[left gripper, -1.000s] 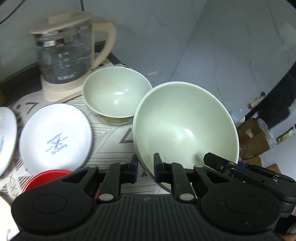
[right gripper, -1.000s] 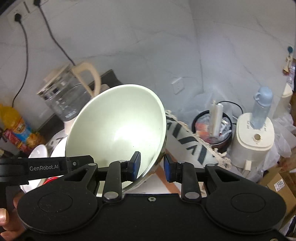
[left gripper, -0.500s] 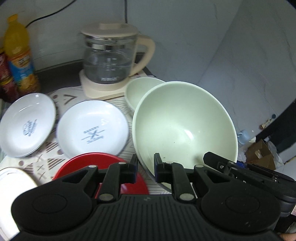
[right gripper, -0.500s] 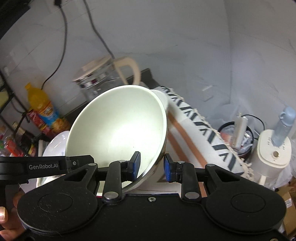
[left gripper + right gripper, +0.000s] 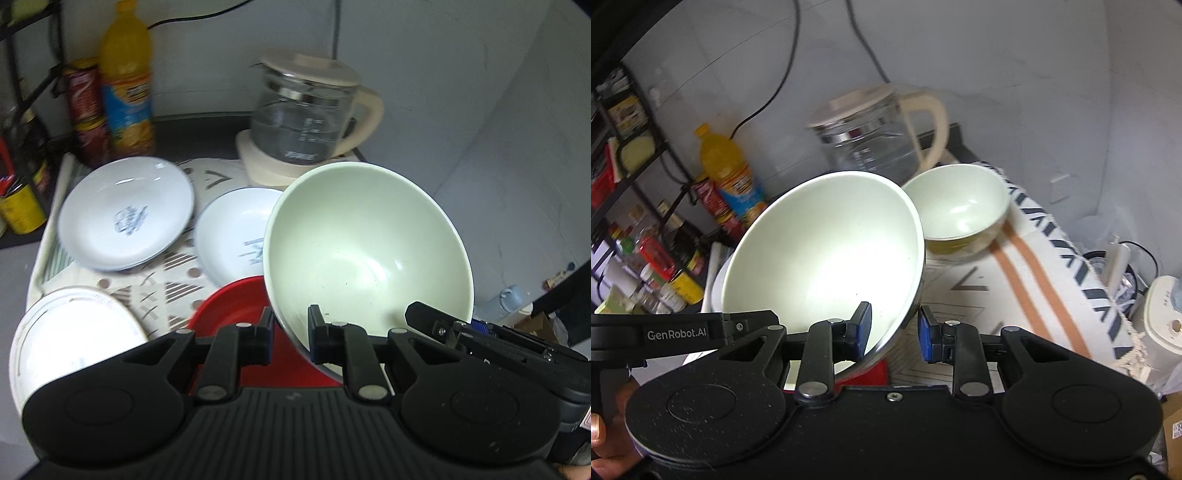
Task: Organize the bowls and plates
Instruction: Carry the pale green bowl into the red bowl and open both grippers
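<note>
Both my grippers are clamped on the rim of the large pale green bowl (image 5: pixel 365 254), held in the air and tilted. Left gripper (image 5: pixel 290 334): jaws nearly together, rim pinched between the pads. Right gripper (image 5: pixel 894 328): jaws a little wider, and the rim lies against the left pad, so I read it as a grip on the opposite side of the bowl. Progress, as I judge it: early to middle. Nothing on the patterned cloth (image 5: pixel 166 291) looks stacked. Two white plates (image 5: pixel 125 214) with blue print lie side by side, a red plate (image 5: pixel 236 302) sits below the carried bowl, and another white plate (image 5: pixel 70 332) lies at the near left. Left to do: set this bowl down, probably nested with its like, then gather the plates. Left wrist view alone shows the plates and the red one clearly. Right wrist view alone shows the small green bowl (image 5: pixel 956 206) resting on the cloth beside the glass kettle (image 5: pixel 871 136), just past the big bowl's rim; that is my likely target. It also shows the cloth's striped, bare right part and a hand (image 5: pixel 605 435) on the left gripper's handle. The orange drink bottle (image 5: pixel 127 81) appears in both views.
</note>
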`<state>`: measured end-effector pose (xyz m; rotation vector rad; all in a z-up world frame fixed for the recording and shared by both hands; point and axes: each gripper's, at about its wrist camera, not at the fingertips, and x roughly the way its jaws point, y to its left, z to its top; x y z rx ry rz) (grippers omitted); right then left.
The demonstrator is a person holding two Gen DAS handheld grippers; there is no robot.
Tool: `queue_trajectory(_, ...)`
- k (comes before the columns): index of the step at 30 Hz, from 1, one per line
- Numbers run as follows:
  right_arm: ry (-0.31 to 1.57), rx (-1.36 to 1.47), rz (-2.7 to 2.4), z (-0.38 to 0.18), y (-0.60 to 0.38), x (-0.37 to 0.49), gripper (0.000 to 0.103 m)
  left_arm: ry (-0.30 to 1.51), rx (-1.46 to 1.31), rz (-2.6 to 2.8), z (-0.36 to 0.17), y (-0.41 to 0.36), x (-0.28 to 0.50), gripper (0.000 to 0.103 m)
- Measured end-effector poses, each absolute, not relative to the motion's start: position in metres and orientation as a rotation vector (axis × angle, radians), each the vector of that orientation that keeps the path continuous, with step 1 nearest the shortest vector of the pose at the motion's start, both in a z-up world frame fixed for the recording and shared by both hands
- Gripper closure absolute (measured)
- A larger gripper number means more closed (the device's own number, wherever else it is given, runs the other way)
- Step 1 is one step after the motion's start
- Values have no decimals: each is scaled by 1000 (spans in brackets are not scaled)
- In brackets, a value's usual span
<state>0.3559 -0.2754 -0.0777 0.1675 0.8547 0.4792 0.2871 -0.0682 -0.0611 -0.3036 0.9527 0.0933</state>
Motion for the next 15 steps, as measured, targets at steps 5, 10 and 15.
queue_trajectory(5, 872, 141, 524, -79, -254, 350, 76, 964, -332, 134, -66, -51, 276, 87)
queue_trajectory(10, 898, 117, 554, -83, -238, 344, 76, 981, -347, 157, -72, -41, 266, 87)
queue_trajectory(15, 930, 99, 567, -90, -229, 340, 75, 1005, -360, 170, -81, -35, 258, 86)
